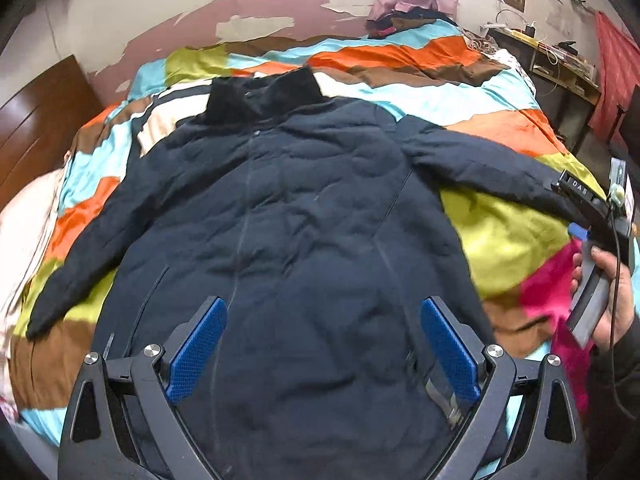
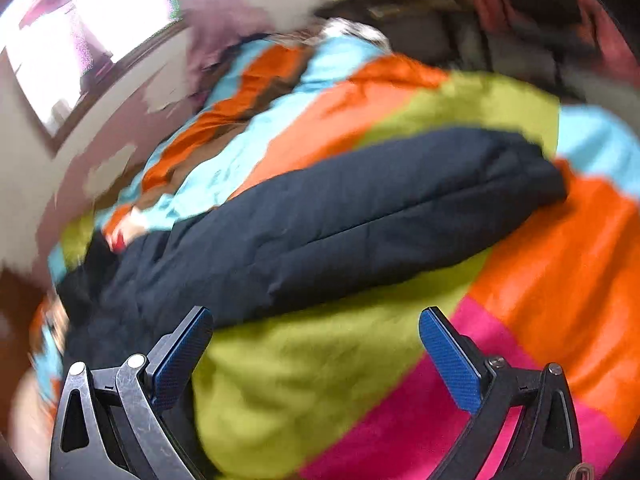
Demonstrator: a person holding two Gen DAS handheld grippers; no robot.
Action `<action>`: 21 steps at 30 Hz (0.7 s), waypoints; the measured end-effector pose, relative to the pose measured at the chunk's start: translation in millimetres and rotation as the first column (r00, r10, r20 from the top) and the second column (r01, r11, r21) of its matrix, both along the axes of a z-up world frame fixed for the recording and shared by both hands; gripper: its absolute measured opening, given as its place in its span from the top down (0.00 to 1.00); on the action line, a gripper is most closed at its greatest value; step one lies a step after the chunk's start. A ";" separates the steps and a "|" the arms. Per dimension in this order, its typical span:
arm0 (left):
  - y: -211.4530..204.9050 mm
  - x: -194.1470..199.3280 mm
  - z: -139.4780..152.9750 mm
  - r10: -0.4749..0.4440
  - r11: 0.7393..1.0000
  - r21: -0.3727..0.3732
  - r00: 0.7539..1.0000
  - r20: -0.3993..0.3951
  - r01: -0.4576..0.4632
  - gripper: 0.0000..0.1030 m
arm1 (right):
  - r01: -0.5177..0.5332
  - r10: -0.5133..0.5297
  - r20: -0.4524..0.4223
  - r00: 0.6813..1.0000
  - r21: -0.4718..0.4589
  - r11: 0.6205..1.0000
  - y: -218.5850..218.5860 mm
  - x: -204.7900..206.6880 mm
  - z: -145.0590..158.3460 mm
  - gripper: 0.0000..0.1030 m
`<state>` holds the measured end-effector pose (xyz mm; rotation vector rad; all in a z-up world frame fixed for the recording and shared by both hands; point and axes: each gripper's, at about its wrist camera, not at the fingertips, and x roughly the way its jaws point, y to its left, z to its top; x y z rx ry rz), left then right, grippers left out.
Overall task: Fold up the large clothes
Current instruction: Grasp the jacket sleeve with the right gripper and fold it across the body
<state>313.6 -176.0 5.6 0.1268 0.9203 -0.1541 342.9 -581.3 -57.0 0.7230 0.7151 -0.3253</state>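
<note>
A dark navy coat [image 1: 304, 216] lies flat and face up on the bed, its padded fabric softly quilted and creased, with a plush black collar [image 1: 264, 96] at the far end and both sleeves spread out to the sides. Under it is a quilt [image 1: 504, 236] of bold patches in orange, sky blue, lime, brown and pink. The left claw [image 1: 324, 336] hovers over the coat's lower hem, its blue textured pads wide apart and holding nothing. In the blurred right wrist view the right claw [image 2: 316, 344] is also spread wide and empty, above the lime and pink patches, near the coat's puffy sleeve [image 2: 400, 200]. The wall [image 1: 160, 32] behind shows peeling paint.
</note>
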 end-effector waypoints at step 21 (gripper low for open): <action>-79.7 188.0 -93.4 0.068 0.996 0.045 0.995 0.067 -0.071 0.08 | 0.040 -0.147 0.374 0.916 0.278 0.960 -60.8 6.3 -26.6 0.01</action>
